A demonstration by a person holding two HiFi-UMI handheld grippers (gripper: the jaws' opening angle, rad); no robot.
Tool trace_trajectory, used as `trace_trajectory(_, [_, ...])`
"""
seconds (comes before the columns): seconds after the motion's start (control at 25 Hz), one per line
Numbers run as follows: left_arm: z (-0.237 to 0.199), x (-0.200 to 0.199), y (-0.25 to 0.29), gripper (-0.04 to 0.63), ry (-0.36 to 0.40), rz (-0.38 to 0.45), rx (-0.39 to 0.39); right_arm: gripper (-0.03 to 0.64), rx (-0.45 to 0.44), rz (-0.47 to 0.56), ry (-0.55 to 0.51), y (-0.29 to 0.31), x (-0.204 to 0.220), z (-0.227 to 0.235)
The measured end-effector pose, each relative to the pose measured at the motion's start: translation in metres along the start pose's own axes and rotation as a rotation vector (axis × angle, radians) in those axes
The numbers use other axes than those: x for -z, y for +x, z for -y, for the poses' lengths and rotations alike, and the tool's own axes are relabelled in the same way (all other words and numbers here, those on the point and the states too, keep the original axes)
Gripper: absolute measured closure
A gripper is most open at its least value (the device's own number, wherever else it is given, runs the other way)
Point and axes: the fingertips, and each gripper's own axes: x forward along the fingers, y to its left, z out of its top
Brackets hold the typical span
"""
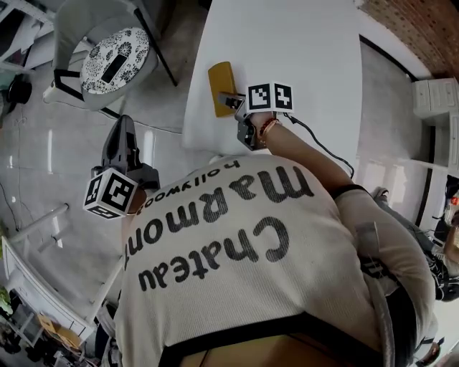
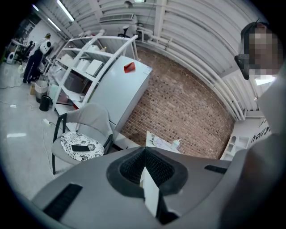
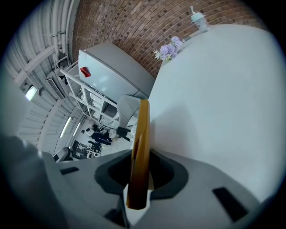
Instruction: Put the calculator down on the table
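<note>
Head view: two grippers are seen. One yellow calculator (image 1: 221,87) is pinched by the right gripper (image 1: 232,101) over one white table (image 1: 301,50).
Left gripper view: the left gripper (image 2: 145,167) is pressed together, empty.
Right gripper view: the calculator is clamped edge-on.

Brick wall (image 2: 187,103), glossy pale floor (image 1: 43,165) — grey chair (image 2: 89,120), white shelving (image 2: 80,60)

Industrial lab or studio space.
A brick wall (image 2: 178,103) closes the far side under a ribbed ceiling (image 2: 196,31) with strip lights (image 2: 66,11). White racks (image 2: 85,58) and a tall cabinet (image 2: 118,91) stand far left. A chair (image 2: 89,118) sits on glossy floor (image 1: 43,165) beside a plain white counter (image 1: 287,43).
</note>
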Motion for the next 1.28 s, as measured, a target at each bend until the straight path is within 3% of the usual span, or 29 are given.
trace_trajectory(0.52, [-0.005, -0.001, -0.007, 0.594, -0.007, -0.002, -0.01, 0.506, 0.062, -0.015, -0.039, -0.001, -0.001, 0.006])
trace_trajectory(1.28, [-0.009, 0.0, -0.006, 0.594, -0.015, 0.006, -0.027, 0.437, 0.208, -0.091, -0.365, 0.003, -0.004, 0.008])
